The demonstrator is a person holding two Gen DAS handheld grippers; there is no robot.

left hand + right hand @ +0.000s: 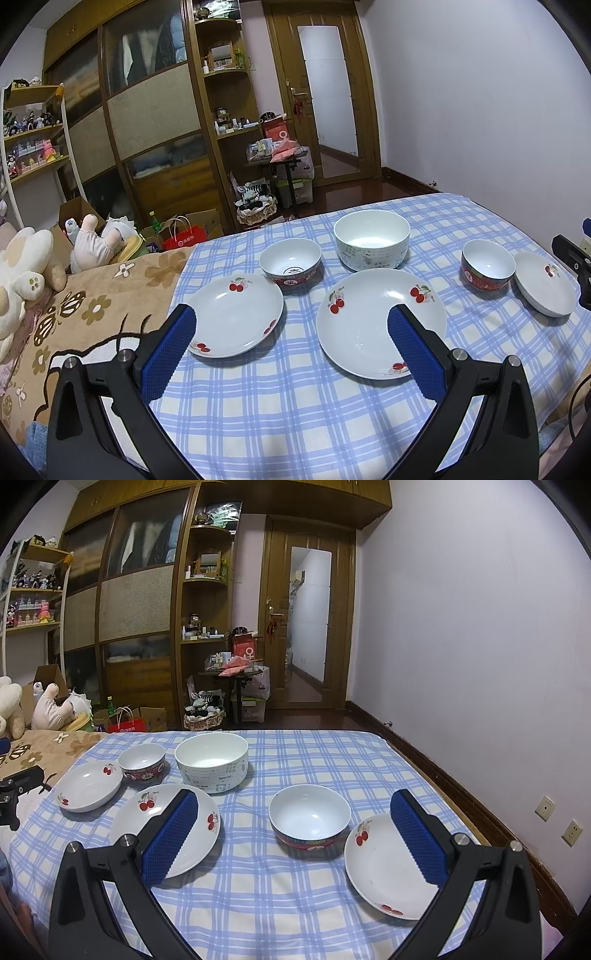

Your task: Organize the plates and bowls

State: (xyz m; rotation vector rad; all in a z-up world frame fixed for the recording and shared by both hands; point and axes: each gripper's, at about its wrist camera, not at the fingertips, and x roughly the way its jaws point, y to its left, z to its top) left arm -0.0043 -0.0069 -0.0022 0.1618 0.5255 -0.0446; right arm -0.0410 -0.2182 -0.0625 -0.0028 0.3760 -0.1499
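**Dishes laid out, nothing gripped**

Left gripper (291, 341) and right gripper (293, 836) are held spread wide above the checked cloth (280, 413). Nearest are seen three cherry plates (380, 323), behind them two red bowls (309, 821), farthest the white bowl (372, 238).

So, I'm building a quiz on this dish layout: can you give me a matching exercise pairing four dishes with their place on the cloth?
Things:
1. large white bowl
2. large cherry plate
3. small cherry plate
4. red-banded bowl

Places:
A. far right, nearest the wall
B. farthest back, in the middle
C. just left of the rightmost plate
D. directly in front of the tall bowl

Pairs: 1-B, 2-D, 3-A, 4-C
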